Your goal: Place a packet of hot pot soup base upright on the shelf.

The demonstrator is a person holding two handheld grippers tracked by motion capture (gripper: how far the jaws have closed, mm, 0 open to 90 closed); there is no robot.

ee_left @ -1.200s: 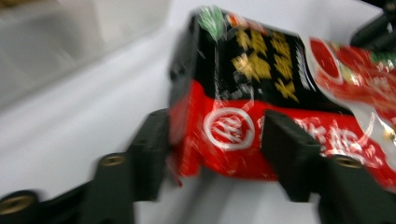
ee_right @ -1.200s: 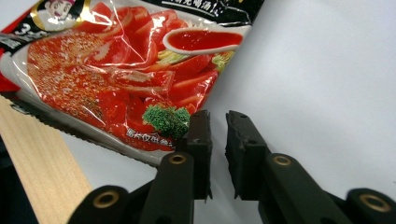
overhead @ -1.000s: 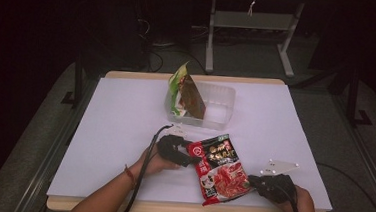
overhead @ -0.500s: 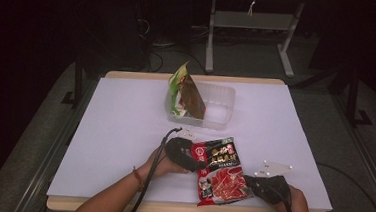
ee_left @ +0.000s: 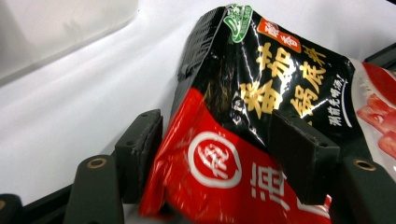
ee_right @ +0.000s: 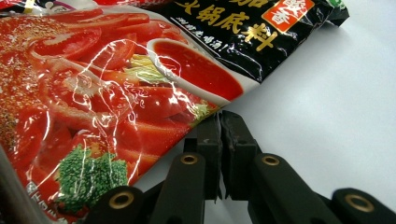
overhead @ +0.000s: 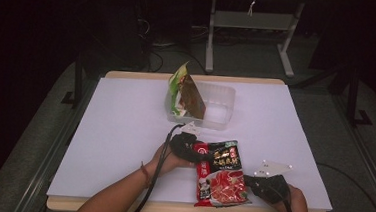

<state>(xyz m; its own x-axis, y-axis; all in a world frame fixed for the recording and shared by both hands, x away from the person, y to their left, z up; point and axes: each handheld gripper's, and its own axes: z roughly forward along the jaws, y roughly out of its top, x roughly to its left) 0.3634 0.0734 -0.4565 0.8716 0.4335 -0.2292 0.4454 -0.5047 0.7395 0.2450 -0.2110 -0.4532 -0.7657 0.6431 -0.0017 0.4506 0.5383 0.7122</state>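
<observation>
A red and black seasoning packet point(overhead: 221, 176) point(ee_left: 261, 84) point(ee_right: 116, 93) lies near the front of the white table point(overhead: 124, 131). My left gripper point(overhead: 200, 154) point(ee_left: 219, 144) is at its upper left corner. Its jaws have just been closing, and the corner sits between the pads, which press on it. My right gripper point(overhead: 250, 182) point(ee_right: 219, 121) rests at the packet's lower right edge with its jaws together. Their tips touch the rim, and I cannot tell whether the seam is caught between them.
A clear plastic container point(overhead: 218, 108) stands at the back middle of the table, with a green and brown bag point(overhead: 187, 93) leaning upright in its left end. Dark floor and a metal stand lie beyond the far edge.
My left gripper has slid a little to the right onto the packet's corner, and the packet has shifted slightly. The right gripper has kept still.
</observation>
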